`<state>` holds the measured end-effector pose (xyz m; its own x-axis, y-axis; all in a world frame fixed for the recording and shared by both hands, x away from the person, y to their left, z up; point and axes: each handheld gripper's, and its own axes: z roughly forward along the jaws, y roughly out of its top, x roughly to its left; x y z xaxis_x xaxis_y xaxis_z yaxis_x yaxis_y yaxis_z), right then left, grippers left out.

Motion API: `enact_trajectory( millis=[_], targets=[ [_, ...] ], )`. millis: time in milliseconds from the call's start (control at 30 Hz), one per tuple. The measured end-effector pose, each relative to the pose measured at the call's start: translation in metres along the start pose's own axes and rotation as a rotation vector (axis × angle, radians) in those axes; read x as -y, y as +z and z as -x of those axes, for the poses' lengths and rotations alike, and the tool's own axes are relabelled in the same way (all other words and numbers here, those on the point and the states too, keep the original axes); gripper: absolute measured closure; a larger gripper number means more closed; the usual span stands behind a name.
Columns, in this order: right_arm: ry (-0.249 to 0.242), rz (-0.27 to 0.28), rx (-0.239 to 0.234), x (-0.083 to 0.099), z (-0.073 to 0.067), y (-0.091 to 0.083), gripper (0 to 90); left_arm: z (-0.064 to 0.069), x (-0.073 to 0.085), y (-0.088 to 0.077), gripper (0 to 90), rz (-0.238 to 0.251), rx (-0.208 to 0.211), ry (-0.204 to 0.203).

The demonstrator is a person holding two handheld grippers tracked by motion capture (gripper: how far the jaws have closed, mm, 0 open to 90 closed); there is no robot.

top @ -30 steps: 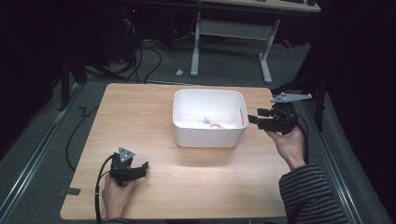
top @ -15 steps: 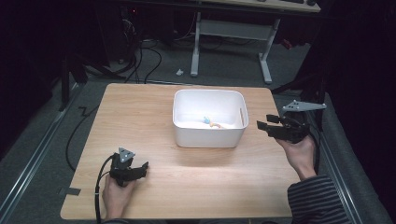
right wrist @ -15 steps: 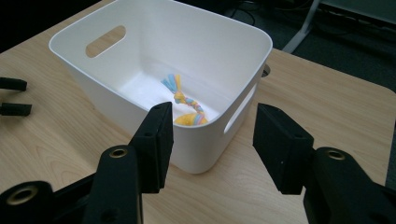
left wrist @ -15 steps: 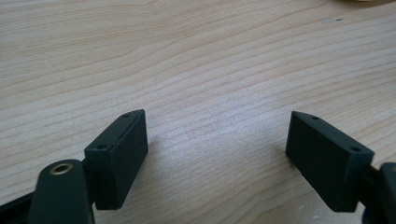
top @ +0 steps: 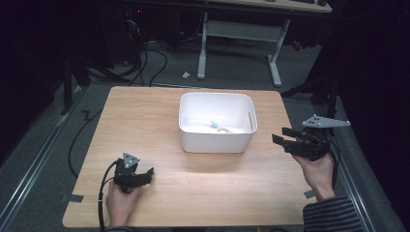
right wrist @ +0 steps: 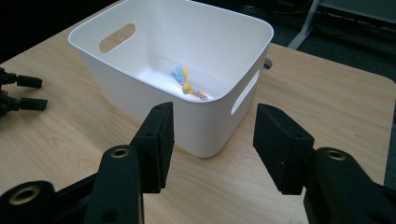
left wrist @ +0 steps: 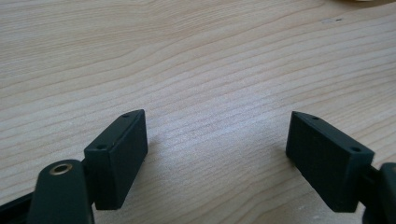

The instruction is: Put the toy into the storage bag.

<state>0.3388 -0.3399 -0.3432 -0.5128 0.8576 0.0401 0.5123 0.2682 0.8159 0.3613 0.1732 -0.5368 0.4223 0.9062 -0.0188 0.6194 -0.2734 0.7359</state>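
No writing legible. White bin (right wrist: pixel 187 88) ahead of my right gripper (right wrist: pixel 212 140), jaws apart, empty; small toy (right wrist: pixel 187 86) inside bin. Left gripper (left wrist: pixel 215 149) jaws wide over bare table (left wrist: pixel 196 70)

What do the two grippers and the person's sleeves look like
Both grippers are black with two flat, blocky jaws. The left gripper carries a small grey three-cornered plate on top, and a black cable trails from it. The right gripper has a larger grey three-cornered plate. A dark sleeve with thin light stripes covers the right forearm.
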Motion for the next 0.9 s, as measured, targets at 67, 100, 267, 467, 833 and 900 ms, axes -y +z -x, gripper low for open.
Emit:
enact_trajectory(
  millis=[67,100,267,467,833,900],
  targets=[
    [-0.007,0.0,-0.004,0.006,-0.003,-0.003,48.6,0.0,0.0,0.0,21.1,0.0,-0.002,0.0],
    [-0.014,-0.004,0.001,0.007,-0.003,-0.003,48.5,0.0,0.0,0.0,21.1,0.0,-0.001,0.0],
    [-0.011,0.028,-0.011,0.013,-0.005,-0.01,48.7,0.001,0.001,-0.001,21.1,0.002,0.0,0.001],
    [0.003,0.038,-0.029,0.027,-0.007,-0.009,48.9,0.001,0.001,-0.001,21.1,0.001,0.001,0.001],
    [0.002,0.054,-0.05,0.042,-0.016,-0.006,49.0,0.001,0.001,-0.001,21.1,0.002,0.001,0.001],
    [-0.004,0.055,-0.05,0.046,-0.018,-0.003,49.1,0.001,0.001,-0.001,21.1,0.002,0.002,0.001]
  ],
)
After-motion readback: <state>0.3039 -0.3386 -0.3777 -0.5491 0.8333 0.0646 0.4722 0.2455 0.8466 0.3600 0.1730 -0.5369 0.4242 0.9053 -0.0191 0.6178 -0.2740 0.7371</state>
